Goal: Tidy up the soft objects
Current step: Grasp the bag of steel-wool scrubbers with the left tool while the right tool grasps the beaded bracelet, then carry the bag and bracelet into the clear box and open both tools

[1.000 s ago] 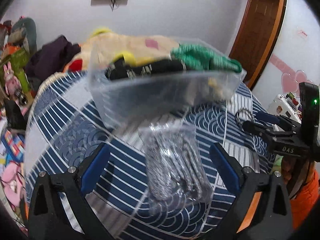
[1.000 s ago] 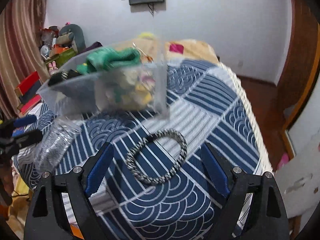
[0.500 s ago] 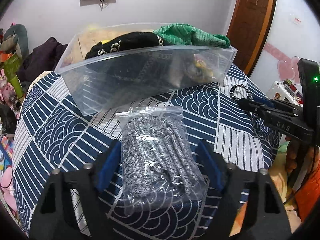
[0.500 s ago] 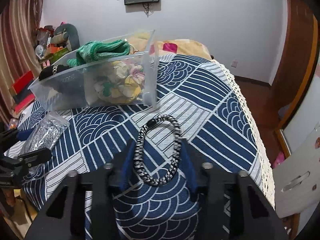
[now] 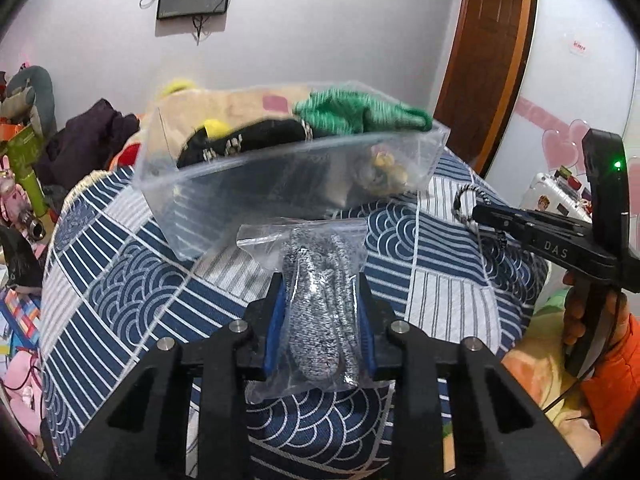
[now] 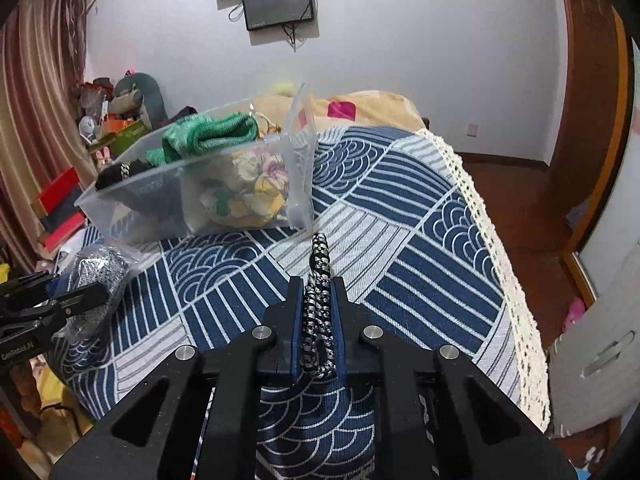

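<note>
My left gripper is shut on a clear plastic bag of grey knit fabric, squeezed between the blue pads; it also shows in the right wrist view. My right gripper is shut on a black-and-white braided hair band, pressed flat between the pads; it also shows in the left wrist view. A clear plastic bin stands beyond both on the blue patterned bedcover. It holds a green knit item, a black item and floral cloth.
The bed's lace edge drops off at the right toward a wooden floor and door. Plush toys, boxes and clothes crowd the left side. A beige blanket lies behind the bin.
Both grippers have closed: the left onto the bag of grey knit, the right onto the braided band, which is now squeezed flat. The bin looks a little farther off.
</note>
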A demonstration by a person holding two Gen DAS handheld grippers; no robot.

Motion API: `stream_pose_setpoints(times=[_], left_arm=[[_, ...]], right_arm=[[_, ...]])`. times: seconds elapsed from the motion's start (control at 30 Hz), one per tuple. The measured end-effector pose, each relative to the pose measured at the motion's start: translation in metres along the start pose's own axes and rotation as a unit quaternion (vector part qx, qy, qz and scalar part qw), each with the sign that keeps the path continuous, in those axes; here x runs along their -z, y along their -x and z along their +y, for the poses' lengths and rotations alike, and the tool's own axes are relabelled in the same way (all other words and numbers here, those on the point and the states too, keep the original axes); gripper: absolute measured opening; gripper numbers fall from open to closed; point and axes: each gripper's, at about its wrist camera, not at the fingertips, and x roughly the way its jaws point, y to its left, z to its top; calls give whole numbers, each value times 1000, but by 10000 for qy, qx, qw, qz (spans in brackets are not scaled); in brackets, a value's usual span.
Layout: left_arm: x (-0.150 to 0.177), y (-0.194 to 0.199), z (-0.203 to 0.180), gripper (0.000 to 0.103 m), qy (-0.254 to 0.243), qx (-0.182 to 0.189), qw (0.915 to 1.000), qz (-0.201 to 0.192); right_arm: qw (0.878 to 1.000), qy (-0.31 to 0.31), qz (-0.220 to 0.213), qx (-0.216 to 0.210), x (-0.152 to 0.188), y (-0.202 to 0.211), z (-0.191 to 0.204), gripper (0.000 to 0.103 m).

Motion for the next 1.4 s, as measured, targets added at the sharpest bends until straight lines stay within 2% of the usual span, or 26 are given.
stream_pose_setpoints(times=[0.37,0.63,0.83,1.1,1.4], left_arm=[[-27,49,8,32,55,-45,9971,-757],[-52,56,17,32,94,-251,9937,-1086],[-73,55,28,32,142,-354,9913,-1260],[-91,30,41,32,187,-500,9915,-1183],[-104,-10,51,32,313,-382,9952,-847]], right_arm=[[9975,203,-632,-245,-29,32,18,11],[9890,424,-1252,-656,-59,53,47,11],[9830,597,-1479,-908,-78,46,67,12],[9805,737,-1443,-1110,-93,20,88,12],[9862,687,-807,-1273,-101,-40,103,12]])
